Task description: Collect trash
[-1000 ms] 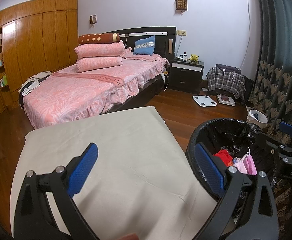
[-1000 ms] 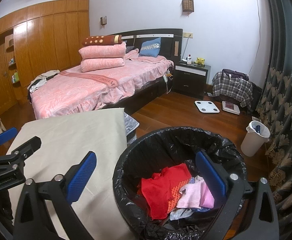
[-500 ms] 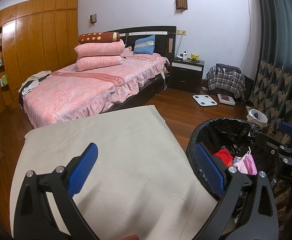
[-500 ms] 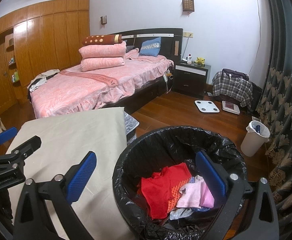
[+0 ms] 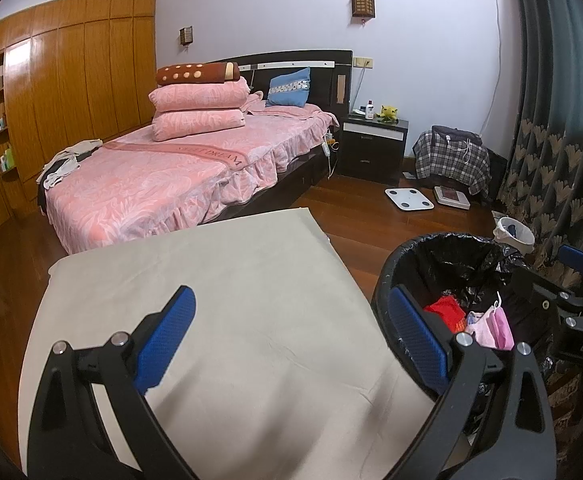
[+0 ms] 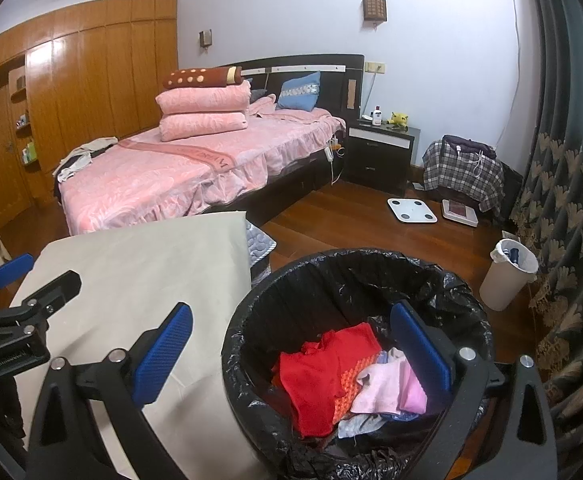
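A black bin with a black liner (image 6: 331, 280) stands to the right of a beige covered table (image 5: 231, 300). In it lie a red cloth (image 6: 323, 372), pink masks (image 6: 387, 388) and other scraps. The bin also shows in the left wrist view (image 5: 443, 256). My right gripper (image 6: 291, 356) is open and empty, above the bin's near rim. My left gripper (image 5: 291, 336) is open and empty over the table's right part. Each gripper shows at the edge of the other's view.
A pink bed (image 5: 171, 176) stands behind the table, with a dark nightstand (image 5: 371, 148) beside it. A white scale (image 6: 411, 210) lies on the wooden floor. A small white bin (image 6: 507, 276) stands by the curtain (image 6: 563, 200) at right.
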A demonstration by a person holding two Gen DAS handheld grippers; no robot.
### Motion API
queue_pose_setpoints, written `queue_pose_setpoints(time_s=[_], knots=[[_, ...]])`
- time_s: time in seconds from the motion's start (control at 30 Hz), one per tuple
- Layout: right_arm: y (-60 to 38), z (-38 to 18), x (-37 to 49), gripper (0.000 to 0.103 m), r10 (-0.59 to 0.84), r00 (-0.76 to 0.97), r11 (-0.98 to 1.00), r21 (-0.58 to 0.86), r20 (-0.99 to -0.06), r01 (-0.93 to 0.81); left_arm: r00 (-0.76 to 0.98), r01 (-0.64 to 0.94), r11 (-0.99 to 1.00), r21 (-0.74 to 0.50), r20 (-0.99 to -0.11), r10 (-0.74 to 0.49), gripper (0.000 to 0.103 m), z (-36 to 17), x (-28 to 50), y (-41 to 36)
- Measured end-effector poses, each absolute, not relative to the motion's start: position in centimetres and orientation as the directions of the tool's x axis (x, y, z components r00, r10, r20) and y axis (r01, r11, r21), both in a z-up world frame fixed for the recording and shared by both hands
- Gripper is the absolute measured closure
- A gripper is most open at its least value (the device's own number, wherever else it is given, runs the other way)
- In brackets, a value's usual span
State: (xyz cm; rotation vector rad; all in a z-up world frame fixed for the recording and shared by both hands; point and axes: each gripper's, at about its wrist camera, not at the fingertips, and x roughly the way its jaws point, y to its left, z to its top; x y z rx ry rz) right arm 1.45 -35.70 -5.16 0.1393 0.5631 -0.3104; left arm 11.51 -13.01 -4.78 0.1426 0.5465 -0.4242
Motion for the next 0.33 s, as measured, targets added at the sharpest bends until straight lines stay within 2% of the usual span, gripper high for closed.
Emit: queue_pose_setpoints(time_s=[0.33], knots=[[-35.73, -5.11, 1.38, 0.006, -0.252, 0.8, 0.944, 0.044, -0.544, 0.328, 0.77, 0.426, 0.905, 0.018, -0.532, -0.352, 0.009, -4.73, 11.55, -12.99]])
